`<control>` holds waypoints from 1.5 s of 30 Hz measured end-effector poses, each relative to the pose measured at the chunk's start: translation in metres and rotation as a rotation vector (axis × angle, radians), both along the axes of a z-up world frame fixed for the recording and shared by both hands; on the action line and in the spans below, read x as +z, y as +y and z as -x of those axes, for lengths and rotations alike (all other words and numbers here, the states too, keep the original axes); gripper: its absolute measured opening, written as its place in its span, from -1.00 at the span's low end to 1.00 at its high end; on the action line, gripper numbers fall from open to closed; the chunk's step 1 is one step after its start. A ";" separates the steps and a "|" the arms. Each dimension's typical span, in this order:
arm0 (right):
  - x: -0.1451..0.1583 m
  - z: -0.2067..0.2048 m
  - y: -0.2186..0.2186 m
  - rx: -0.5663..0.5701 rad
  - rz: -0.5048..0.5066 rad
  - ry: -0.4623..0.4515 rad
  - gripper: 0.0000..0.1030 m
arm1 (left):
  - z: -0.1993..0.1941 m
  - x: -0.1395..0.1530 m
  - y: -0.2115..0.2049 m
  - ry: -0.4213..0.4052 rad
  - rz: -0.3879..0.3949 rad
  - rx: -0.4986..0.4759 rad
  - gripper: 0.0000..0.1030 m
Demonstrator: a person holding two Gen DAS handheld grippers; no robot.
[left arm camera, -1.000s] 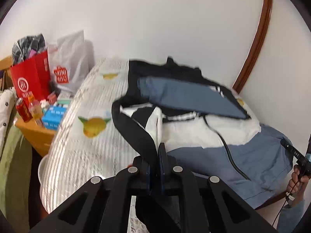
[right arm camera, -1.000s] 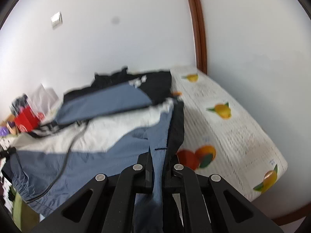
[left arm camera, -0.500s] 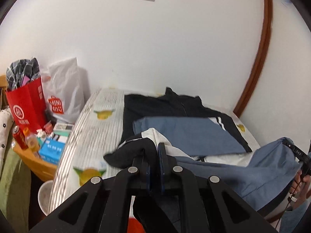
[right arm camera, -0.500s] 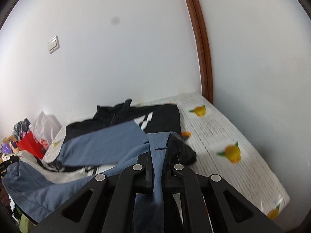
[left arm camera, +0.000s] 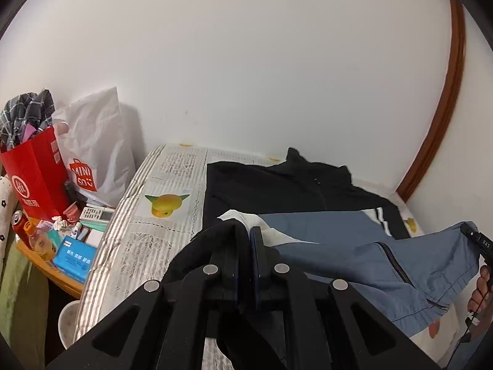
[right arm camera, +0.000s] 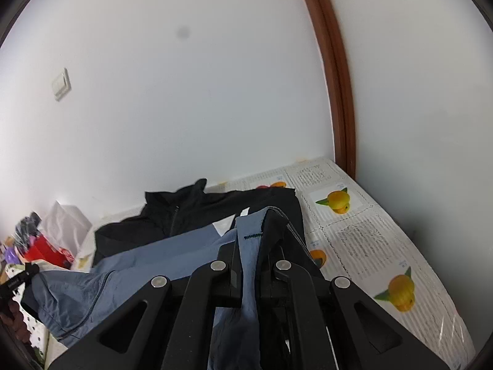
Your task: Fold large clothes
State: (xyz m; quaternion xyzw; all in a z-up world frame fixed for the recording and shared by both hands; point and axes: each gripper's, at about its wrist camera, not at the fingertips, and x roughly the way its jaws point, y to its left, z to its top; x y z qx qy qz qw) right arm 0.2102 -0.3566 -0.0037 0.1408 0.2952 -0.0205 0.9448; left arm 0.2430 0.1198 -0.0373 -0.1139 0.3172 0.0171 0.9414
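So we've got the jacket point(left arm camera: 363, 246) by its bottom hem, lifted off the bed point(left arm camera: 160, 234), while the collar end lies flat up by the wall. The left gripper point(left arm camera: 245, 246) is clamped down tight on the black corner of the hem, and the right gripper point(right arm camera: 249, 246) is pinched just as tight on the blue corner, with cloth hanging down between the fingers on both sides. The blue panel with the zip sags between the two.

What worries us from here:

- Thin, slick fabric in a narrow pinch. If we tug the two corners apart to flatten that sag, one could slide out and the fold would drop crooked.
- The hem looks uneven already, the black side bunched up more than the blue. Lay it down like that and the edge lands skewed against the shoulders.
- The folded-in blue sleeve point(left arm camera: 320, 225) sits loose on the chest. Dragging the hem over it instead of carrying it above would probably rumple it or pull it back out.
- The left side is close to the cluttered bedside table point(left arm camera: 37, 265), with the red bag point(left arm camera: 34, 172) and a can point(left arm camera: 18, 220) on it. A wide swing could knock something.
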 end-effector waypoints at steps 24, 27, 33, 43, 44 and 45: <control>-0.120 -0.094 -0.009 -0.020 0.050 0.257 -0.78 | -0.076 -0.077 0.001 0.232 -0.033 0.016 -0.75; -0.120 -0.097 -0.009 -0.015 0.056 0.304 -0.67 | -0.075 -0.077 -0.001 0.249 -0.042 0.012 -0.58; -0.096 -0.070 -0.007 0.036 0.062 0.285 -0.16 | -0.053 -0.059 0.000 0.230 -0.003 -0.035 -0.09; -0.086 -0.007 -0.047 -0.035 0.118 0.292 -0.14 | -0.009 -0.059 0.032 0.231 -0.006 0.021 -0.03; -0.093 -0.005 -0.052 -0.039 0.114 0.318 -0.14 | -0.006 -0.065 0.035 0.248 -0.004 0.030 -0.03; -0.101 -0.003 -0.056 -0.037 0.112 0.344 -0.14 | -0.004 -0.071 0.038 0.264 0.004 0.042 -0.03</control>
